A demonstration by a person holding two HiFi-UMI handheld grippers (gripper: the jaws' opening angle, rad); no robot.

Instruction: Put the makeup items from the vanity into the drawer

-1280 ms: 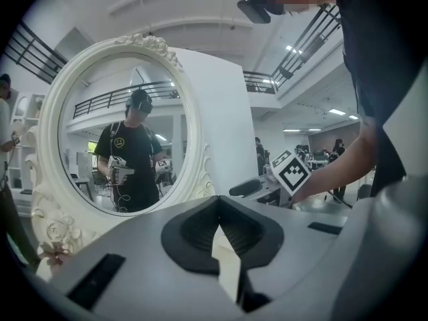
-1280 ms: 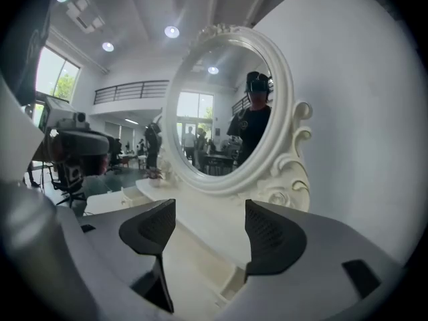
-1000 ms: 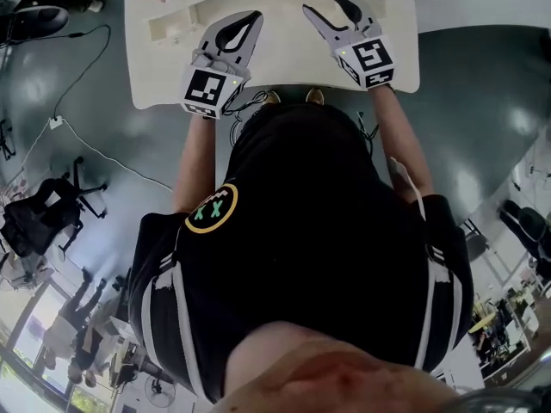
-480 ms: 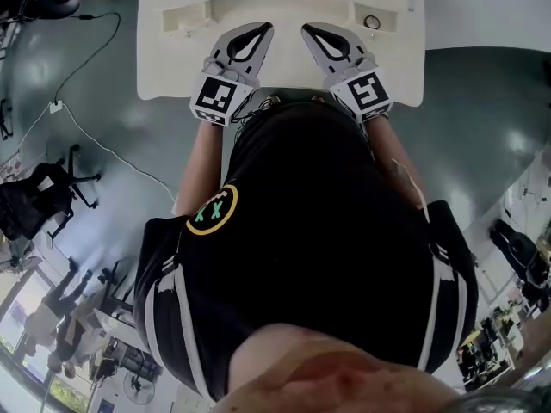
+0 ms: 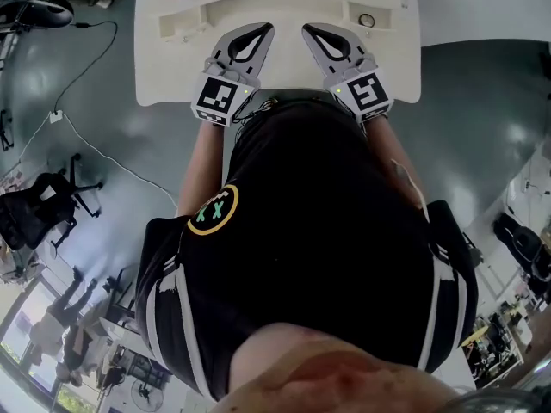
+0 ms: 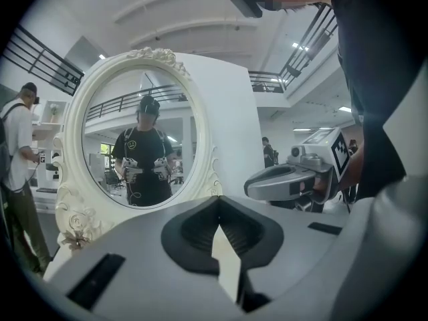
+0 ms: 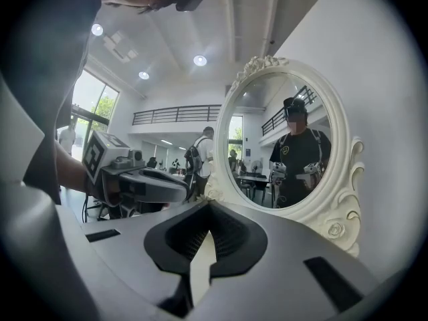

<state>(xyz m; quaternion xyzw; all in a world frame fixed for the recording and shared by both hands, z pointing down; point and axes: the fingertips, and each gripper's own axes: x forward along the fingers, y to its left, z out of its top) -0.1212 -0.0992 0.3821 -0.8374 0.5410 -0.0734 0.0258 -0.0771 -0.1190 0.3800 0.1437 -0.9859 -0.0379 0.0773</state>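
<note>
Seen from above, a person in a black shirt stands at a white vanity (image 5: 172, 76), holding both grippers side by side over its near edge.

On the left, the left gripper (image 5: 263, 28) has its jaws pressed together tip to tip, with nothing between them. Ahead of those jaws and a little to their left stands an oval mirror (image 6: 137, 146) in an ornate white frame, which reflects the person and both grippers.

On the right, the right gripper (image 5: 308, 30) is just beside the left one. Its jaws are also fully together and carry nothing. From this gripper the same mirror lies ahead and to the right of the jaws.

Farthest right is a small round item (image 5: 368, 21), possibly one of the makeup things. It rests on the raised back ledge of the vanity, beyond the right jaws and off to their right, well apart from them. It is too small to identify. Other small shapes on the ledge, beyond and to the left of the left jaws, are too faint to name.

No drawer can be made out, because the person's body covers the front of the vanity. The task appears to be barely under way: neither gripper holds anything, at least one item sits on top, and picking up and stowing remain to be done.
</note>
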